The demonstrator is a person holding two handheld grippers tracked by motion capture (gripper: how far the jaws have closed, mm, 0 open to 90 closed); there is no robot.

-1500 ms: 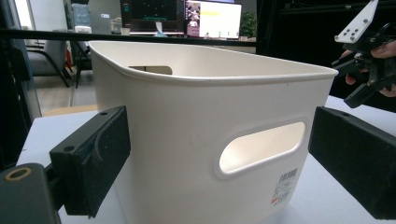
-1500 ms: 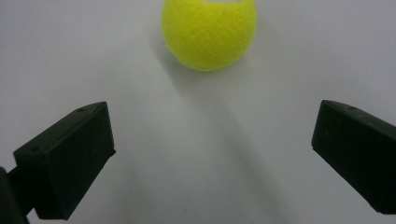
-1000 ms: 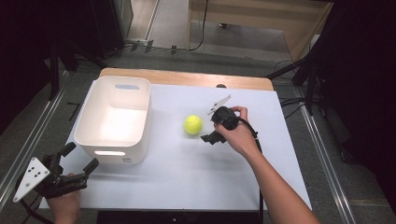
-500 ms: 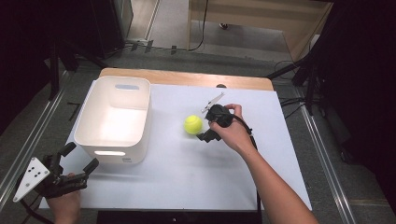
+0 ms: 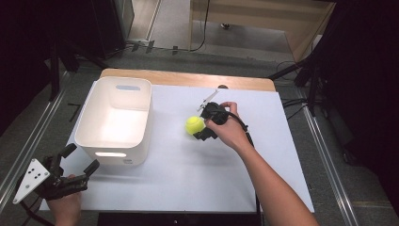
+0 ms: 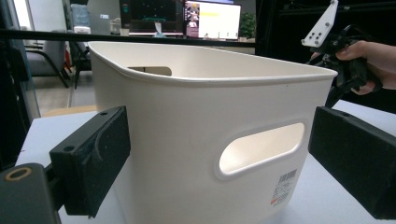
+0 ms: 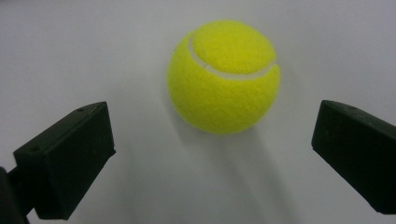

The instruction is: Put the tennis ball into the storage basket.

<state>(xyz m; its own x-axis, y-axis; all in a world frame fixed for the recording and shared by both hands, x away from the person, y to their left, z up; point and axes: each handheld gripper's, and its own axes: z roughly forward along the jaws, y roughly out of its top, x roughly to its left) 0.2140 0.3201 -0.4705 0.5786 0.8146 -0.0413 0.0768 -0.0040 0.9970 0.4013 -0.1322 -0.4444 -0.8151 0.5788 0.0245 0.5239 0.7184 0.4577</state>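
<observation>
The right tool (image 7: 212,154) has its jaws spread wide, one to each side of a yellow tennis ball (image 7: 223,77) that lies a little ahead of them, untouched, on the white table (image 5: 188,188). To take it well, I judge the tool should ease forward until the ball's widest part sits between the pads, then close gently so the ball does not roll off. The left tool (image 6: 224,158) is likewise open and empty, facing the handle slot of a white plastic bin (image 6: 201,102) near the table's left edge. Count: one ball, one bin, two tools.
</observation>
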